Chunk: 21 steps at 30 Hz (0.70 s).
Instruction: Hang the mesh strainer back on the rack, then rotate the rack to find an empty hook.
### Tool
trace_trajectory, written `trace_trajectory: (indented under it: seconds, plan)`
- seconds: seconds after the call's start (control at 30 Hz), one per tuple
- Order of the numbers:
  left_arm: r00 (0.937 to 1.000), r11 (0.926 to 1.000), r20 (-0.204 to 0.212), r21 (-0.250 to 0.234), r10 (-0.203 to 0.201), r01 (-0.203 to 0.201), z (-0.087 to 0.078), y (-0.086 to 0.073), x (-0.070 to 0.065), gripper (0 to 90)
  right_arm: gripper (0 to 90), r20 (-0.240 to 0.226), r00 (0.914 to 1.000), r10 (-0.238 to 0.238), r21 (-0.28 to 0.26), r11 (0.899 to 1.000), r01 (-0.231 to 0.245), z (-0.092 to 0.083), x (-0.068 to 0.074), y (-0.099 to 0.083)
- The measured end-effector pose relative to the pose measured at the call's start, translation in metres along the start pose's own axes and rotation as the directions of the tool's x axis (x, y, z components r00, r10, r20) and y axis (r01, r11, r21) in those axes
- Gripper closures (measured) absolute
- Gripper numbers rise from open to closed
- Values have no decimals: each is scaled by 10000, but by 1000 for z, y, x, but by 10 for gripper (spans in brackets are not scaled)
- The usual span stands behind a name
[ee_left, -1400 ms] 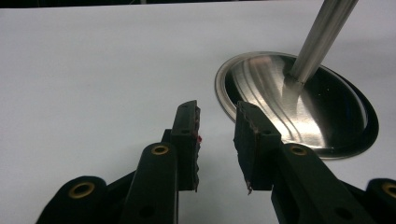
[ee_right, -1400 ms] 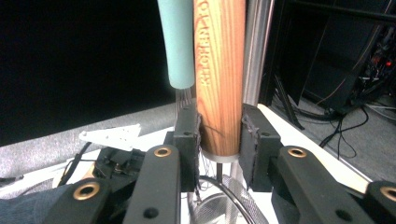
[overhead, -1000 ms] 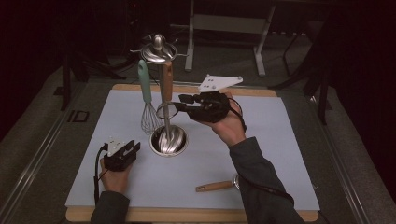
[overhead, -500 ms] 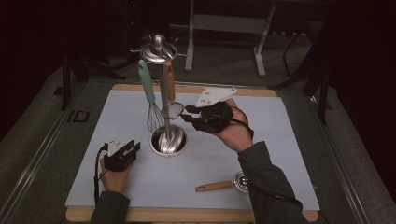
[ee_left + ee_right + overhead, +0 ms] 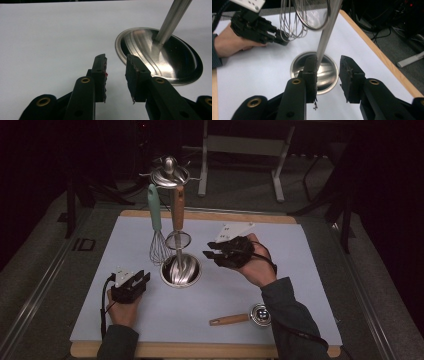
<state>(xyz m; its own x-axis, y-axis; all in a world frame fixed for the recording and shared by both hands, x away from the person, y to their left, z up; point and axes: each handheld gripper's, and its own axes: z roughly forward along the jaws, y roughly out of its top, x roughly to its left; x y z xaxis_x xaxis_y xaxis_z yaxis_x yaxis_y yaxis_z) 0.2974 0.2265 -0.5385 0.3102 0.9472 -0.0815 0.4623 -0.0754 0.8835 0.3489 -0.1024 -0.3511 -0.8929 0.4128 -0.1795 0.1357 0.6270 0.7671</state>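
Note:
A steel utensil stand point(image 5: 180, 270) rises from a round base point(image 5: 160, 57) on the pale mat. From its top hang a whisk point(image 5: 158, 247) with a mint handle and a small strainer point(image 5: 178, 239) with a wooden handle. My left gripper point(image 5: 142, 278) rests on the mat left of the base, jaws open and empty point(image 5: 116, 60). My right gripper point(image 5: 209, 254) hovers right of the stand, level with the base. It faces the pole point(image 5: 328, 30); its jaws point(image 5: 328, 61) are open and have just widened slightly, with nothing between them.
A wooden-handled utensil with a round steel head point(image 5: 242, 318) lies on the mat near the front edge, beside the right sleeve. The mat lies on a wooden board point(image 5: 210, 214). Dark floor, cables and a metal frame point(image 5: 245, 145) lie beyond the board.
My right gripper has come down and toward the person, from beside the strainer to beside the stand's base. The left gripper has not moved.

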Motion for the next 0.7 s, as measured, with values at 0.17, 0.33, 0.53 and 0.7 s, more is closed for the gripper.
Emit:
trace_trajectory:
  seconds: [0.17, 0.33, 0.53, 0.7]
  plan:
    - [10000, 10000, -26, -14, 40, -40, 0, 0, -1, 700, 676, 33, 10000, 37, 219, 9998, -38, 4, 0, -11]
    - [10000, 10000, -16, -4, 21, -21, 0, 0, 0, 700, 666, 195, 9998, 57, 500, 9987, -67, 6, -1, -23]
    - [10000, 10000, -8, -19, -1, 1, 0, 0, 0, 701, 654, 274, 9991, 324, 652, 9973, -341, 7, -4, -41]
    - [10000, 10000, 60, -80, 25, -25, -1, 0, 0, 723, 613, 475, 9960, 759, 1109, 9905, -808, 16, -5, -69]
